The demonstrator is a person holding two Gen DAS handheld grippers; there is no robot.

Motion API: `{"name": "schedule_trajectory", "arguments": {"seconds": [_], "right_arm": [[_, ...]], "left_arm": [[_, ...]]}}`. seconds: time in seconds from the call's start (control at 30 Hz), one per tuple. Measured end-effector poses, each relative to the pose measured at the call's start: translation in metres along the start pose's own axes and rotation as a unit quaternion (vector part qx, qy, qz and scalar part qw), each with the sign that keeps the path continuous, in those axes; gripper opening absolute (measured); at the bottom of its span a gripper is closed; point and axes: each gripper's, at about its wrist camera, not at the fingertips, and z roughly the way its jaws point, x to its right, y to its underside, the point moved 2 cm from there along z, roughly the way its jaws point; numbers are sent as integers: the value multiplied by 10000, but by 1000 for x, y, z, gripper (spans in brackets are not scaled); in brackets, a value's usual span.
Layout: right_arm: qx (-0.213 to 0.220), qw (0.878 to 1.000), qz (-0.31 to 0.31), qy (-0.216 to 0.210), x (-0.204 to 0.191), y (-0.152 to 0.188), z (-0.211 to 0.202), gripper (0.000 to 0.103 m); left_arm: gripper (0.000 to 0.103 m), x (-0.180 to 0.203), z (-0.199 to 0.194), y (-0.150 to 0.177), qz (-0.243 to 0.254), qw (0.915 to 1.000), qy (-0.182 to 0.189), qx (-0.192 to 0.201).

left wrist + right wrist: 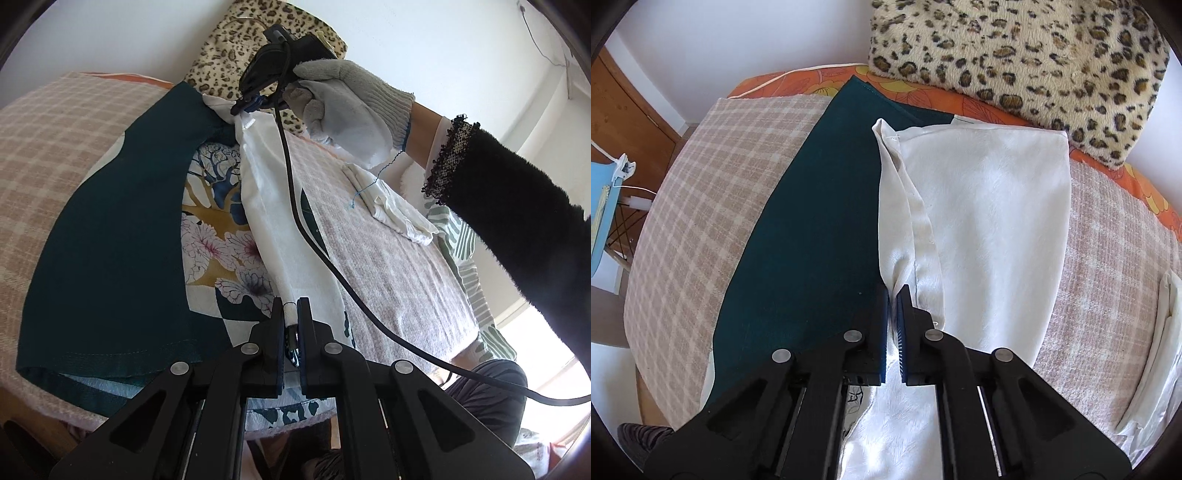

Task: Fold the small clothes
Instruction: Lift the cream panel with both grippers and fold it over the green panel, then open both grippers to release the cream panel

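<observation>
A small garment with a dark teal panel, a floral print and a white lining is held stretched above the bed. My left gripper is shut on one end of its white edge. My right gripper, seen far up in the left wrist view in a gloved hand, is shut on the other end. In the right wrist view my right gripper pinches a white fold, with the teal panel left and the white lining right.
A beige checked blanket covers the bed. A leopard-print cushion lies at the back by the wall. A folded white cloth lies on the blanket at the right. A black cable hangs from the right gripper.
</observation>
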Motion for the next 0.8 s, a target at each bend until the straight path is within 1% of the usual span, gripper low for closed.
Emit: {"name": "schedule_trajectory", "arguments": {"seconds": [0.13, 0.2, 0.23, 0.27, 0.3, 0.33, 0.4, 0.43, 0.47, 0.57, 0.7, 0.8], "right_arm": [[2, 9998, -204, 63, -19, -9, -5, 6], [-190, 9993, -295, -137, -30, -10, 2, 7], [-260, 9991, -278, -186, -35, -10, 5, 11], [-249, 9990, -240, -289, -38, -8, 4, 13], [-218, 9983, -233, -491, -41, -6, 0, 19], [-145, 9975, -239, -650, -43, -3, -7, 25], [122, 9968, -235, -761, -42, 5, -28, 31], [224, 9959, -175, -855, -38, 10, -38, 32], [325, 9954, -84, -892, -33, 16, -48, 32], [604, 9948, 70, -813, -15, 43, -76, 32], [821, 9942, 230, -650, 4, 94, -101, 32], [862, 9923, 407, -786, 11, 133, -110, 31]], "left_arm": [[4, -6, -3, 5, -90, 9999, -9, -83], [6, -10, -4, 9, -142, 9997, -134, -174], [8, -13, -7, 11, -207, 9993, -255, -200], [20, -17, -10, 13, -278, 9986, -369, -263], [27, -20, -15, 14, -334, 9982, -412, -296], [27, -23, -21, 14, -341, 9983, -400, -260], [27, -24, -35, 13, -240, 9983, -482, -221], [27, -25, -42, 11, -157, 9983, -531, -191], [27, -25, -49, 8, -72, 9981, -588, -153], [27, -26, -67, -3, 202, 9974, -694, -64], [27, -33, -78, -25, 507, 9952, -830, -84], [27, -43, -81, -42, 707, 9931, -924, -172]]}}
